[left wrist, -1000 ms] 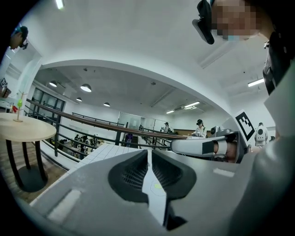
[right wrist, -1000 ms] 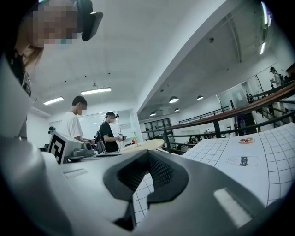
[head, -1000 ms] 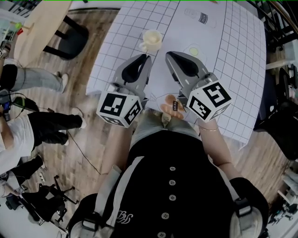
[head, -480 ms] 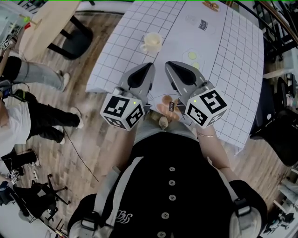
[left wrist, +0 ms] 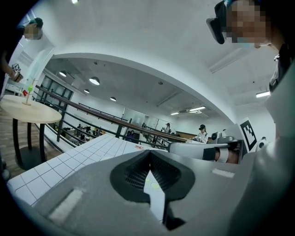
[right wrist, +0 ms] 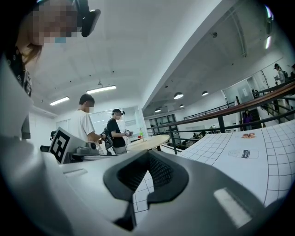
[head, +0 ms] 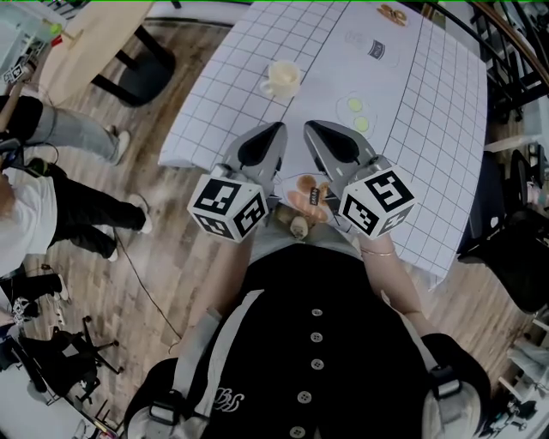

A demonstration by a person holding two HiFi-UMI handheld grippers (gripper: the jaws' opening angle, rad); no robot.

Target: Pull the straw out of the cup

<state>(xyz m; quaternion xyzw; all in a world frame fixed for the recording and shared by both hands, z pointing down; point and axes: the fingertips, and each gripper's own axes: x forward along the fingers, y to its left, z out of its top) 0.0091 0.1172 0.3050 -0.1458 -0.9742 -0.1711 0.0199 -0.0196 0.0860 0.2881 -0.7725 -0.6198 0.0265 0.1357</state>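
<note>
A cream cup (head: 281, 78) stands on the white grid-lined table (head: 223, 94), toward its far left. I cannot make out a straw in it at this size. My left gripper (head: 280, 128) and right gripper (head: 309, 125) hover side by side over the table's near edge, well short of the cup, both pointing at it. In the left gripper view the left gripper (left wrist: 150, 153) is shut with nothing between its jaws. The right gripper (right wrist: 148, 153) is shut and empty too. The cup is hidden in both gripper views.
Two small green-yellow discs (head: 355, 105) lie right of the cup, with a printed label (head: 377, 49) and a small orange thing (head: 394, 12) farther back. A round wooden table (right wrist: 148, 142) and standing people (right wrist: 84, 125) are off to the left. A black chair (head: 137, 75) stands by the table's left edge.
Both grippers have drawn back from the cup toward the person's body. The left gripper's tip was close to the cup; a gap now lies between them.
</note>
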